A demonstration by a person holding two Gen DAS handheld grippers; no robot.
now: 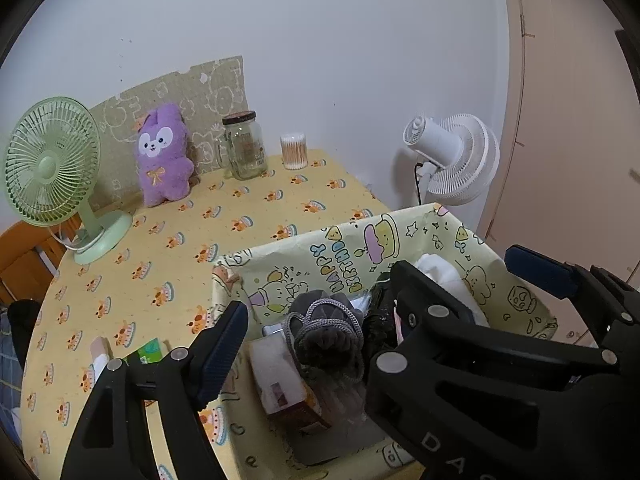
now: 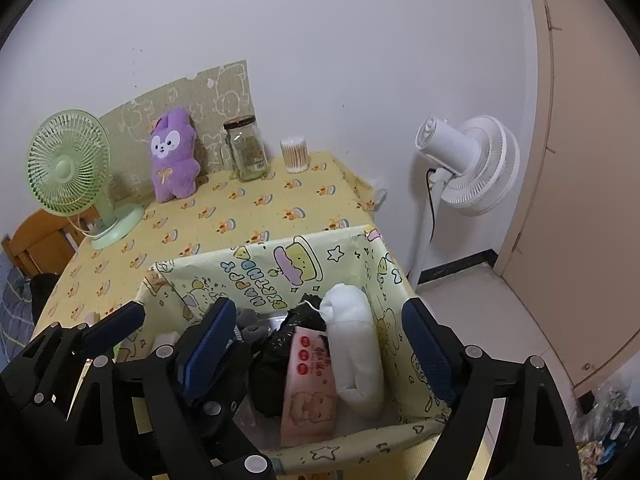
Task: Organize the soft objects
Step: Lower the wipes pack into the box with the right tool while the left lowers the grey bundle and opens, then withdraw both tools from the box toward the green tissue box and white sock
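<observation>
Box (image 2: 404,364): holds towel (image 2: 354,352), tissues (image 2: 308,384), grey cloth (image 1: 326,334), gathered together.
Left fingers (image 1: 316,308): spread, empty, over cloth.
Right fingers (image 2: 320,344): spread, empty, straddling towel.
Plush (image 1: 164,156): on bench (image 1: 240,216), likely next.

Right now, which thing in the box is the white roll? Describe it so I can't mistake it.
Start at the yellow cartoon-printed box at the near end of the table. Inside, along its right wall, lies the white roll, a plain soft bundle running front to back. It lies right of the pink tissue pack, which is flat and printed, and the crumpled black bag; only the roll is plain white.
</observation>
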